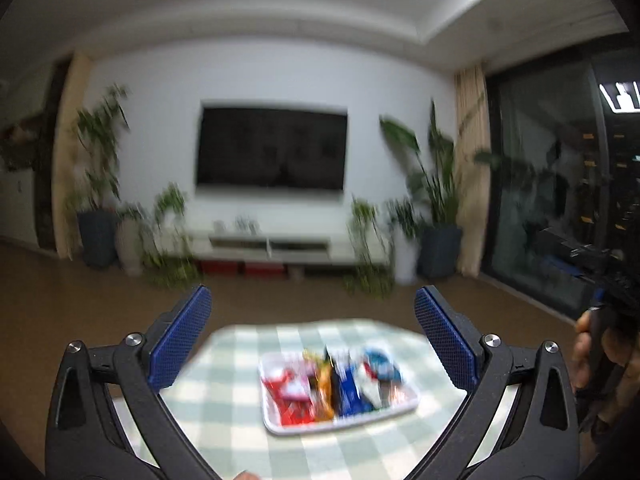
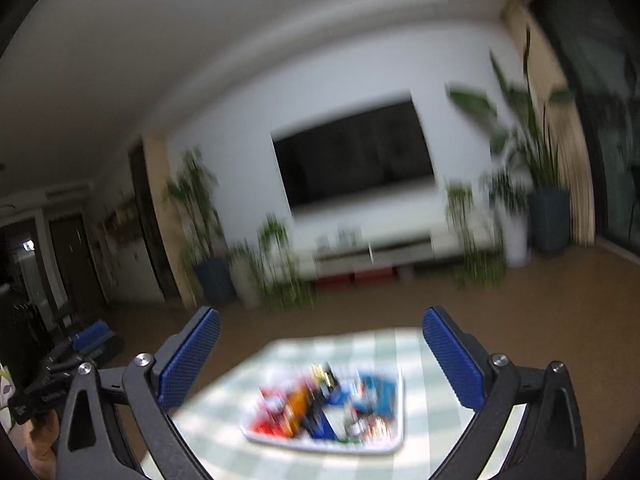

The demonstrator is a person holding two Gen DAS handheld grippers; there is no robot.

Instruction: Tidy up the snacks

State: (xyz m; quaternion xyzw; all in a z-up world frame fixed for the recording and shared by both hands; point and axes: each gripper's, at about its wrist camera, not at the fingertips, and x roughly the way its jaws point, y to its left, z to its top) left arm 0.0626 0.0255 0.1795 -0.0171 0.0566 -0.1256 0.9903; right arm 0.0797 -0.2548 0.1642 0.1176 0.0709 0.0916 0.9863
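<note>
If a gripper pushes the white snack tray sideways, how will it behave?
The tray is low and flat, so tipping seems unlikely. On the checked cloth it may drag and bunch the fabric. The heaped packets look loose and could shift or spill over the shallow rim.

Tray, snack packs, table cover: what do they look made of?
Tray: looks like white plastic or melamine; smooth, faintly glossy rim, though blur leaves it open. Snack packs: probably printed plastic or foil film; bright colours and shiny, crinkled highlights. Table cover: pale green-and-white check, matte; likely woven cloth, possibly vinyl.
</note>
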